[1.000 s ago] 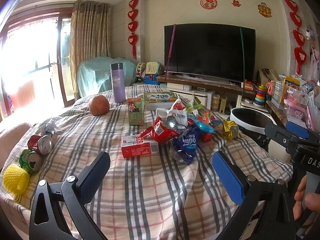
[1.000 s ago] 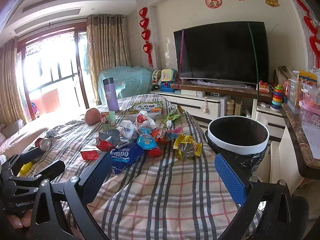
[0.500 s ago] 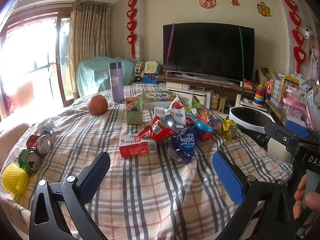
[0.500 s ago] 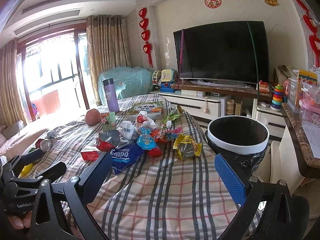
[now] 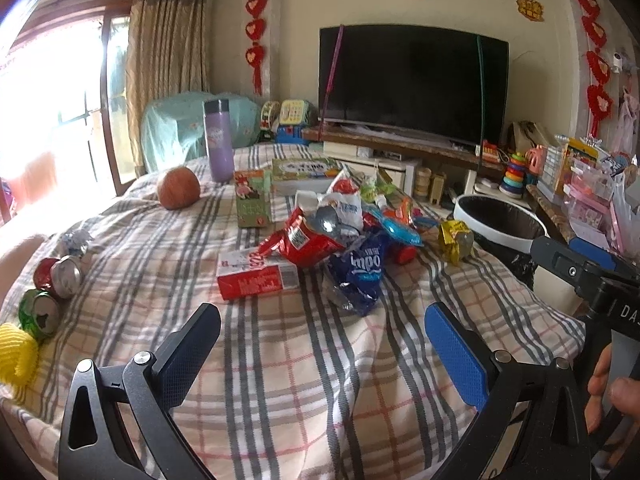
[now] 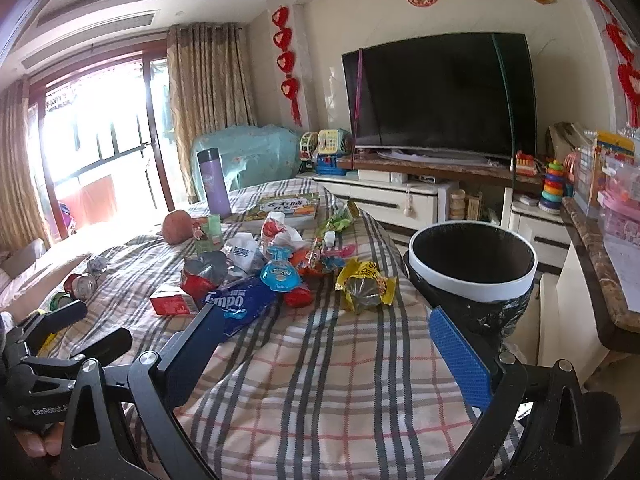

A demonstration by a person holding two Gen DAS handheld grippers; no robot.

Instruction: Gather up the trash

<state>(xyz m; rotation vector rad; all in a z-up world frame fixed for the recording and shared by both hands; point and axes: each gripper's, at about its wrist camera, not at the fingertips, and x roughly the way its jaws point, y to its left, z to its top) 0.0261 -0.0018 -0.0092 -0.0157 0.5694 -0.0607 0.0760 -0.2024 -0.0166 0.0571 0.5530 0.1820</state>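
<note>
A heap of wrappers lies mid-table on the plaid cloth: a red carton, a red bag, a blue bag and a yellow wrapper. A bin with a black liner and white rim stands at the table's right edge. My left gripper is open and empty, short of the heap. My right gripper is open and empty over the near cloth, left of the bin.
Crushed cans and a yellow mesh ball lie at the left edge. A purple flask, an orange ball, a green carton and a book sit behind the heap. A counter with toys flanks the bin.
Both grippers have drifted slightly; the view has shifted a little. Nothing on the table has moved and both stay open.
</note>
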